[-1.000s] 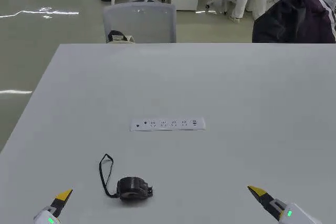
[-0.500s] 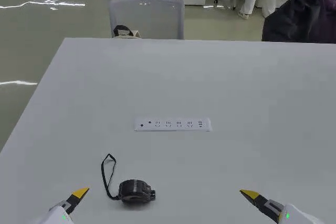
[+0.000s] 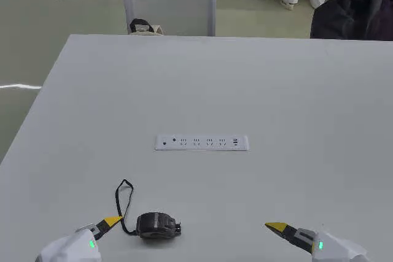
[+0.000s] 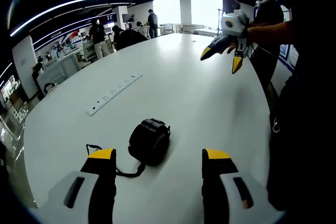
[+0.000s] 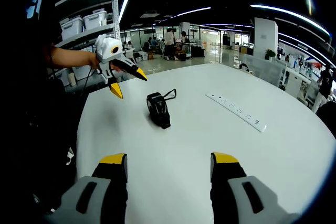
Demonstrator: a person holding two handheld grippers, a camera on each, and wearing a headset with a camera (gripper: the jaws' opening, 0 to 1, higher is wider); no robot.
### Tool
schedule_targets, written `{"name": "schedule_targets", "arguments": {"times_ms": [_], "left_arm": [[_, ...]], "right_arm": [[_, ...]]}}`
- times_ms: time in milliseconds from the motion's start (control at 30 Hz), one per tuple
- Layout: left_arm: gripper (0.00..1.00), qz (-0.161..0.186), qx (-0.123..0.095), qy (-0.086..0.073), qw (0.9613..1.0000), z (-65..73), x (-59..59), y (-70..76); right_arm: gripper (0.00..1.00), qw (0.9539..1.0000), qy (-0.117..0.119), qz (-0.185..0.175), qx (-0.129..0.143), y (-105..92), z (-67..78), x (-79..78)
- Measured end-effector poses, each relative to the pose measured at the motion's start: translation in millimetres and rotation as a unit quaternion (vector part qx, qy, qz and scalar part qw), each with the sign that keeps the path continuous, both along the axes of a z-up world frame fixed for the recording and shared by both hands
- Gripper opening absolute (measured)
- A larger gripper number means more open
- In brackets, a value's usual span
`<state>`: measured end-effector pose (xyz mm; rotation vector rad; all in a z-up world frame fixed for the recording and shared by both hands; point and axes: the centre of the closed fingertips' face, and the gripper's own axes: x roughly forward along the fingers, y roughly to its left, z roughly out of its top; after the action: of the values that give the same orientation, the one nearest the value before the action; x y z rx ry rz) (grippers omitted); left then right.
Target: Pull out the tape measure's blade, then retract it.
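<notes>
The tape measure [image 3: 157, 224] is lying on the white table [image 3: 245, 90], just ahead at 12 o'clock of the left gripper [image 4: 159, 155], whose jaws are standing apart. The right gripper [image 5: 169, 158], jaws also spread, is hovering well apart at the tape's 3 o'clock, pointing toward it.

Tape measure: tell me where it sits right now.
In the head view the tape measure lies on the table, left of centre, just right of the left gripper and nearer the person than the power strip.
</notes>
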<state>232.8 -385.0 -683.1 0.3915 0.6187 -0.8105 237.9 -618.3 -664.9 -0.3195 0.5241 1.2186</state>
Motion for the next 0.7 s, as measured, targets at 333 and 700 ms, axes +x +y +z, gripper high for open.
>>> {"name": "schedule_targets", "arguments": {"times_ms": [333,700], "left_arm": [[0.55,-0.072,0.035,0.01,0.9968,-16.3,23.9,-5.8],[0.5,-0.153,0.069,0.035,0.9852,-37.3,39.6,-15.9]], "right_arm": [[0.53,0.9984,0.005,0.055,-0.012,20.7,-22.0,9.3],[0.46,0.9948,0.007,0.1,-0.017,46.5,-44.8,22.4]]}}
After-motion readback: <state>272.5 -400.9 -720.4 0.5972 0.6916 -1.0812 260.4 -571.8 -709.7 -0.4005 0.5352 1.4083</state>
